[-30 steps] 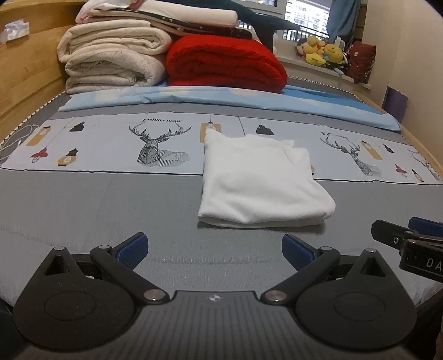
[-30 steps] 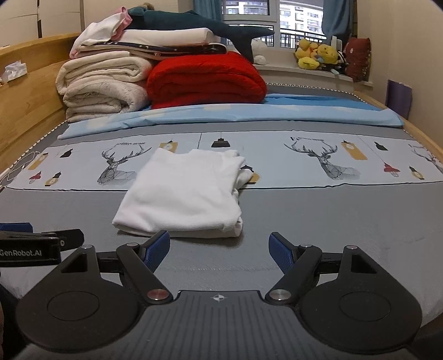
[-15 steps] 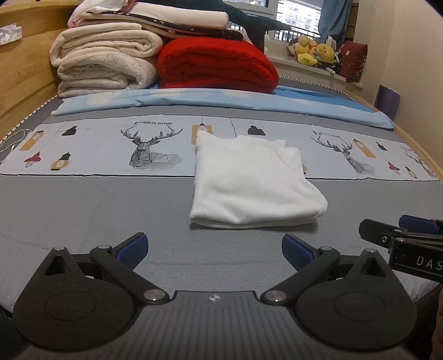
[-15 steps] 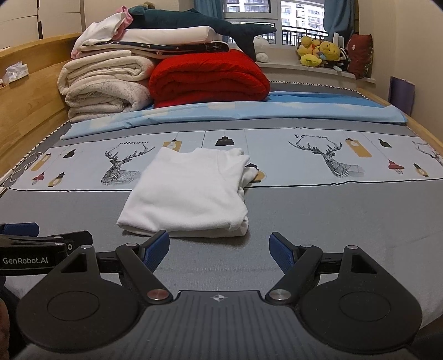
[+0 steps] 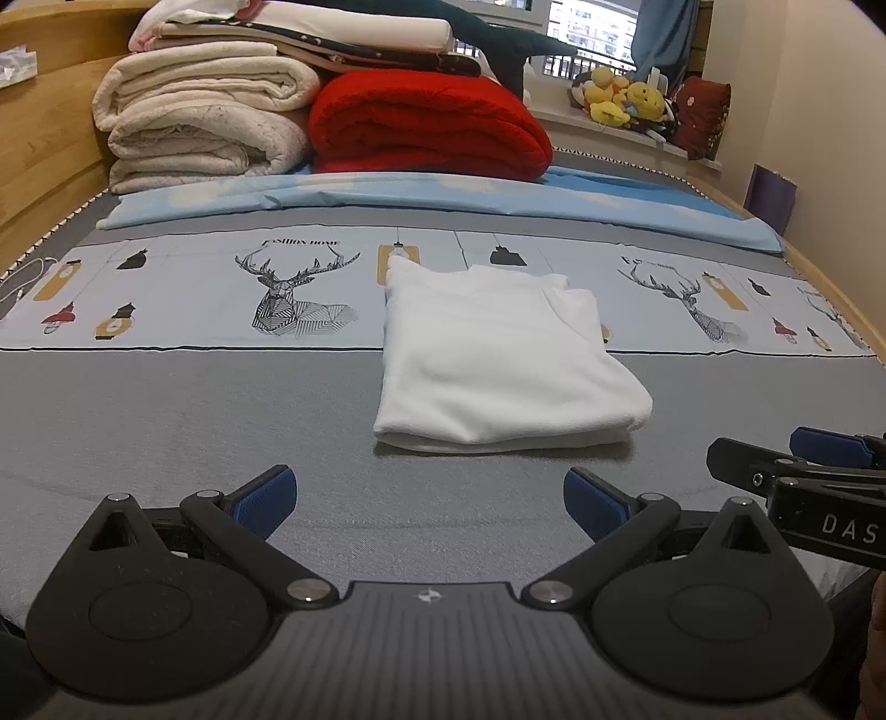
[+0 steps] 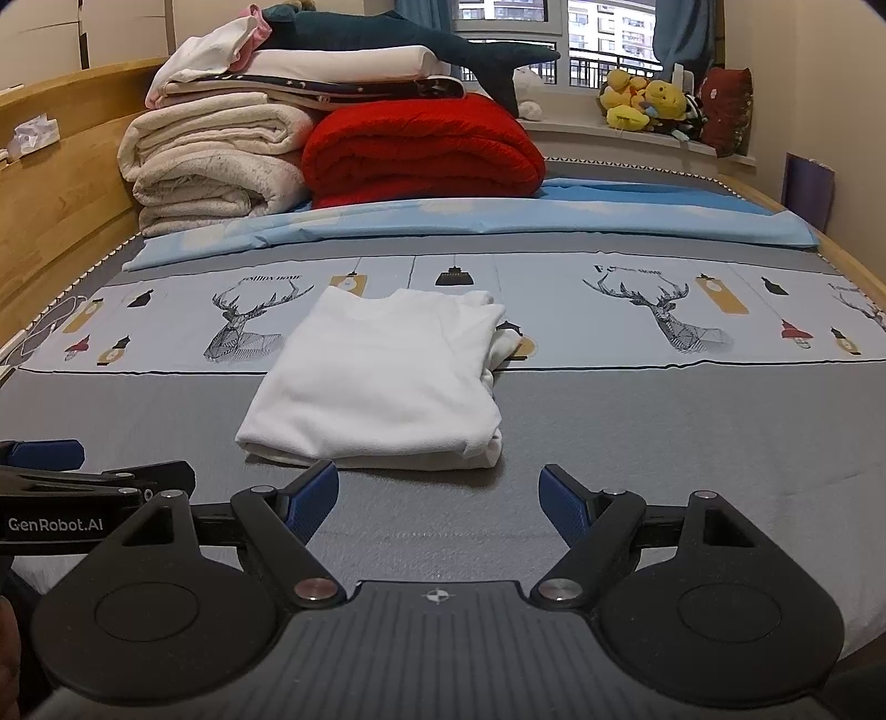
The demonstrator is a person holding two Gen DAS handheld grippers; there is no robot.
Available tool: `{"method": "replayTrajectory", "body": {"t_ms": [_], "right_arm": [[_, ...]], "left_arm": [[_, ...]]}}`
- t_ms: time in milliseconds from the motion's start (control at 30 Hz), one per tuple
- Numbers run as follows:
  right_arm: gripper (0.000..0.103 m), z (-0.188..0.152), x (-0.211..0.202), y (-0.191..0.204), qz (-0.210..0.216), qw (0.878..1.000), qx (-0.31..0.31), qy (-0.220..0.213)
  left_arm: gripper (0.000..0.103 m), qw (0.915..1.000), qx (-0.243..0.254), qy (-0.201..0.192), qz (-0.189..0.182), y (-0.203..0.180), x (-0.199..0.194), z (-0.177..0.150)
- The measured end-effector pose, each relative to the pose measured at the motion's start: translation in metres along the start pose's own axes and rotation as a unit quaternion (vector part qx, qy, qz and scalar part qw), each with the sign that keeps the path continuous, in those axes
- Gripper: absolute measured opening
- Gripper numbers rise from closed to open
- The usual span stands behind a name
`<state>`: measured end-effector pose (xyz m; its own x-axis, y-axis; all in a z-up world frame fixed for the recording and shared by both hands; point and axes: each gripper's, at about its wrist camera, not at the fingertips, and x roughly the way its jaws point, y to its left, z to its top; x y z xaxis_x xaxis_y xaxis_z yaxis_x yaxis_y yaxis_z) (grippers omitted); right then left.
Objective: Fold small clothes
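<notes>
A white garment (image 5: 498,360) (image 6: 382,376) lies folded into a flat rectangle on the grey bed sheet (image 5: 194,421), its far end over the pale deer-print band. My left gripper (image 5: 429,498) hovers open just in front of its near edge, nothing between the blue pads. My right gripper (image 6: 437,495) is open too, close in front of the garment's near edge and empty. Each gripper shows at the edge of the other's view: the right one (image 5: 797,471) beside the left, the left one (image 6: 94,476) beside the right.
At the bed's far end are stacked cream blankets (image 6: 210,160), a red blanket (image 6: 421,149) and a dark plush shark (image 6: 410,39). A light blue sheet (image 6: 498,221) crosses behind the garment. Wooden bed rails (image 6: 50,205) run along both sides; plush toys (image 6: 648,105) sit on the windowsill.
Both views have shifted slightly, the garment sitting a little differently in frame. The garment itself has not moved and both grippers stay open.
</notes>
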<state>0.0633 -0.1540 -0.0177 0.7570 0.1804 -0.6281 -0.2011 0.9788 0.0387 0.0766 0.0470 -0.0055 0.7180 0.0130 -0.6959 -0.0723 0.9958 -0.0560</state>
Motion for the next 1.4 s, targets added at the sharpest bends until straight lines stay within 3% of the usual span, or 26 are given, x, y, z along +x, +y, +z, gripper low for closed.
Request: {"method": "replayTrajectory", "body": {"t_ms": [1400], "right_arm": [[0.081,0.0,-0.0019,0.0018,0.005,1.0,0.002,0.0]], "left_arm": [[0.103,0.9999,0.002,-0.001,-0.012,-0.0048,0.0008,-0.0008]]}}
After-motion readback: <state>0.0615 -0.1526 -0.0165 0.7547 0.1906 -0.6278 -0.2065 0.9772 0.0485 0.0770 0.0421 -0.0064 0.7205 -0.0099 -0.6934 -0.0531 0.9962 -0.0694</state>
